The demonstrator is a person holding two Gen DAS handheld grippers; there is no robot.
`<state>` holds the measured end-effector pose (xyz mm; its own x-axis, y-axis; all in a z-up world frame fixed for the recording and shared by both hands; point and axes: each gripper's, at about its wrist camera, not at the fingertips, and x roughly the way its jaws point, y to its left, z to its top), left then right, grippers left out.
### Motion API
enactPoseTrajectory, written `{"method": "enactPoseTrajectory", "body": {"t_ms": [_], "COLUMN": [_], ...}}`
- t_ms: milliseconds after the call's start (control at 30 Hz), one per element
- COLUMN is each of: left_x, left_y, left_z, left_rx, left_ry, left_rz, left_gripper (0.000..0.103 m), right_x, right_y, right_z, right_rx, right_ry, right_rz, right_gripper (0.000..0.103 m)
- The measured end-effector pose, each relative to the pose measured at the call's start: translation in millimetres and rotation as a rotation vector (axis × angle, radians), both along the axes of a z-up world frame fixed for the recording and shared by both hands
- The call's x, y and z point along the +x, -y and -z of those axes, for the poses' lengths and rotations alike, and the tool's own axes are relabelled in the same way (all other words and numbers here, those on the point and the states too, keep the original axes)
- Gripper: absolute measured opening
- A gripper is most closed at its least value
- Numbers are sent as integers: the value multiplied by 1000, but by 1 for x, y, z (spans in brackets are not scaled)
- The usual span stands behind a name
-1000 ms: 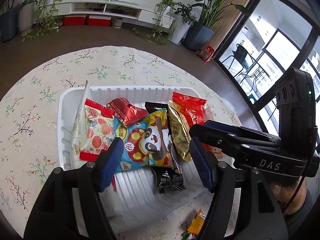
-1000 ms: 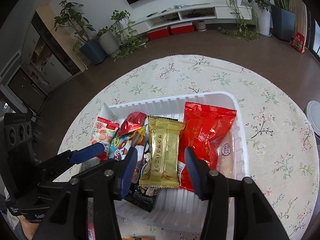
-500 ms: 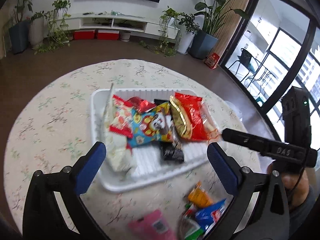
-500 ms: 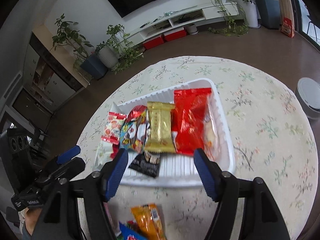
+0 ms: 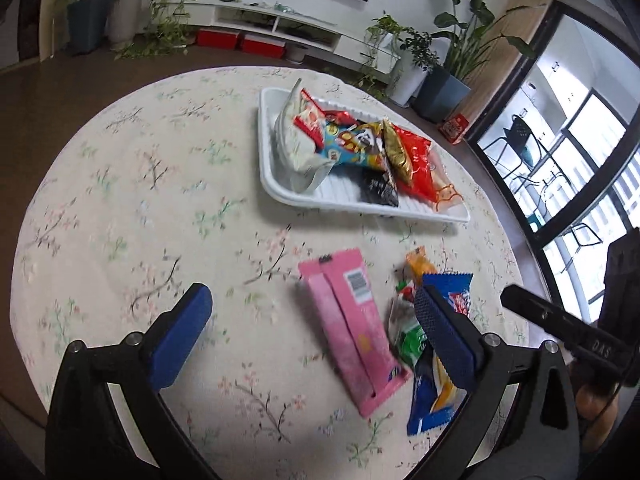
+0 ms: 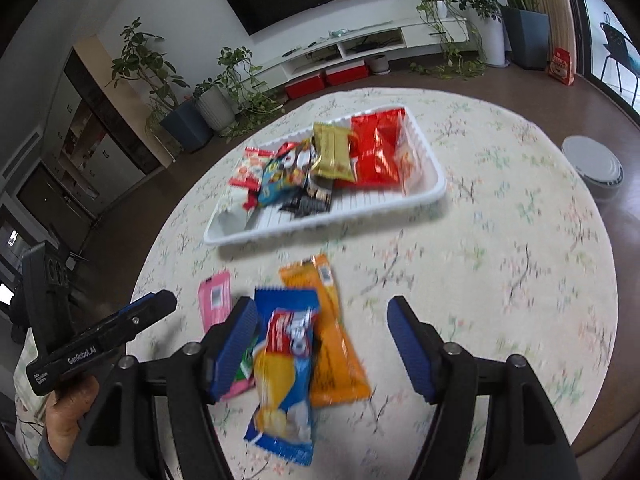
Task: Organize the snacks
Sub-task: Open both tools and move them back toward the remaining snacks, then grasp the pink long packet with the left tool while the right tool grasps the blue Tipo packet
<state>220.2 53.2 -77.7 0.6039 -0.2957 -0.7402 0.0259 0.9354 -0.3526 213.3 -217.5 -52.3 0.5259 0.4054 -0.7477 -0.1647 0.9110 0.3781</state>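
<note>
A white tray (image 5: 276, 184) (image 6: 434, 192) on the round floral table holds several snack packs, among them a gold one (image 6: 333, 152) and a red one (image 6: 378, 152). Loose packs lie on the cloth nearer me: a pink pack (image 5: 352, 324) (image 6: 214, 300), a blue pack (image 6: 286, 364) (image 5: 432, 404), an orange pack (image 6: 334, 344) and a green one (image 5: 408, 340). My left gripper (image 5: 308, 336) is open and empty, above the pink pack. My right gripper (image 6: 320, 344) is open and empty, above the blue and orange packs.
The table's edge curves close at the right and near side. A round white robot vacuum (image 6: 592, 166) sits on the floor beyond the right edge. Potted plants and a TV shelf (image 6: 360, 48) stand far behind.
Both grippers have pulled back from the tray toward the near side of the table and opened wider. The loose packs have come into view beneath them.
</note>
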Motion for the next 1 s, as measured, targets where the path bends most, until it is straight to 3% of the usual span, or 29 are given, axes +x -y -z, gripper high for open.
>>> {"method": "enactPoseTrajectory", "body": {"t_ms": [333,667,833,1000], "left_x": [-6,19,19,18], "left_y": [23,37,41,38], "left_z": [9,36,44,44], "left_rx": [63,124,169,195], "left_ry": [-67,-158,-146,-123], "left_rz": [-22,-39,-22,-5], "left_gripper": [102,101,101,83], "right_x": [-45,-51,-50,-50], "right_y": [-15,-23,-21,-24], "right_z": [19,17,19,19], "right_rx": [-57,-67,-69,-86], "right_ry": [-16,3,-1,9], "right_rz": [-5,-21,-15,-20], "right_gripper": [71,71,71,71]}}
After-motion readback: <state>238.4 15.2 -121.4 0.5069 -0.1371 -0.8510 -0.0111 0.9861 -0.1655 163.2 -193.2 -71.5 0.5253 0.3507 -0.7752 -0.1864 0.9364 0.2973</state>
